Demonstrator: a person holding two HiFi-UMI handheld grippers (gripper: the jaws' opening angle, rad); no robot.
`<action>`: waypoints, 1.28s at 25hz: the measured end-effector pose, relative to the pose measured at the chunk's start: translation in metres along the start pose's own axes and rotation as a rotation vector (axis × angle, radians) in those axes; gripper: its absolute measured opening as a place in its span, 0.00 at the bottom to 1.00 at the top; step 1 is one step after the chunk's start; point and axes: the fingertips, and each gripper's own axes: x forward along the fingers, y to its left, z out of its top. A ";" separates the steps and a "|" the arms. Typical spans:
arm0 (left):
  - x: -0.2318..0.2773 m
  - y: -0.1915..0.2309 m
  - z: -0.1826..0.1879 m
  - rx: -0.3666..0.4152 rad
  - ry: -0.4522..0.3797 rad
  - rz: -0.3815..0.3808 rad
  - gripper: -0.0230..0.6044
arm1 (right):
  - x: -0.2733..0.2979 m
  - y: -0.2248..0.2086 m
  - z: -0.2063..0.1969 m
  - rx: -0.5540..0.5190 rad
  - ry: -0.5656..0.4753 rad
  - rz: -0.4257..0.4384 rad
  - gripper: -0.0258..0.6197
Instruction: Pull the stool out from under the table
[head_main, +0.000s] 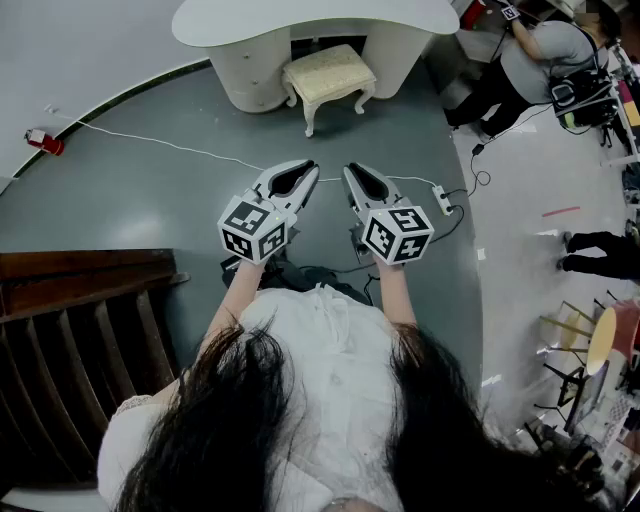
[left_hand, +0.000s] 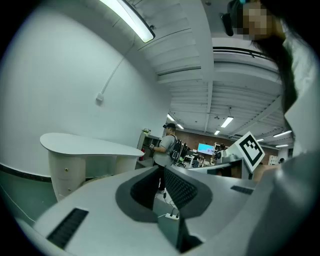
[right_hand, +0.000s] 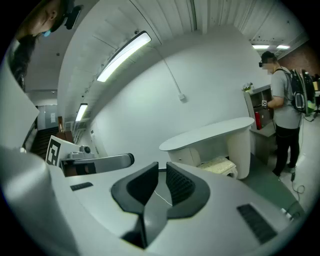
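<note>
A cream cushioned stool (head_main: 328, 75) with curved legs stands partly tucked in the knee space of the white curved table (head_main: 310, 20) at the far end of the grey floor. In the right gripper view the stool (right_hand: 218, 165) shows under the table (right_hand: 210, 134). Well short of the stool, my left gripper (head_main: 308, 170) and right gripper (head_main: 352, 172) are held side by side above the floor, both pointing toward it. Each is shut with nothing between its jaws. The left gripper view shows the table (left_hand: 90, 146) ahead of the left gripper (left_hand: 162, 172); the stool is hidden there.
A white cable (head_main: 180, 148) runs across the floor to a power strip (head_main: 441, 200) between me and the stool. A red object (head_main: 45, 142) lies at the left wall. Dark wooden slats (head_main: 80, 330) stand at my left. A person (head_main: 540, 55) bends over gear at the far right.
</note>
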 end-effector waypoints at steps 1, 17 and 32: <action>0.001 -0.002 0.000 0.002 -0.001 0.003 0.11 | -0.002 -0.001 0.001 -0.002 -0.001 0.003 0.14; 0.000 -0.040 -0.019 -0.009 0.007 0.048 0.11 | -0.051 -0.011 -0.011 -0.008 -0.018 0.056 0.14; 0.013 -0.034 -0.037 0.008 0.068 0.071 0.11 | -0.055 -0.047 -0.030 0.073 -0.025 0.045 0.14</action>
